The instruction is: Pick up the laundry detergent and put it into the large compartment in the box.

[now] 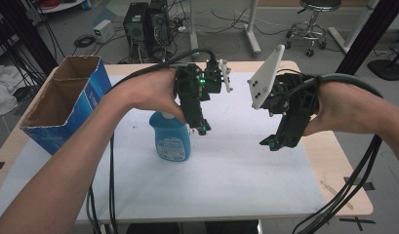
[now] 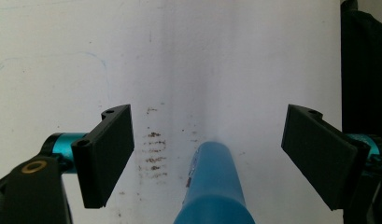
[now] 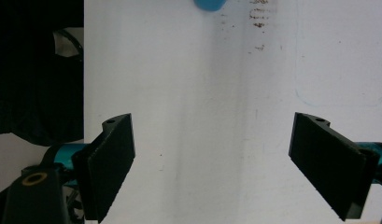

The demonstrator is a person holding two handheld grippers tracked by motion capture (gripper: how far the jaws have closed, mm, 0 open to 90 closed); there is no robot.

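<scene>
High view: a blue detergent bottle (image 1: 171, 139) is standing on the table (image 1: 236, 175), the left gripper (image 1: 202, 127) being held just above it, fingers apart, apparently not touching; the right gripper (image 1: 271, 143) is being held nearby, fingers apart.

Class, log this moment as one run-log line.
left tool: open, above blue bottle | right tool: open, over white table cover, holding nothing | cardboard box: open, table's left
</scene>
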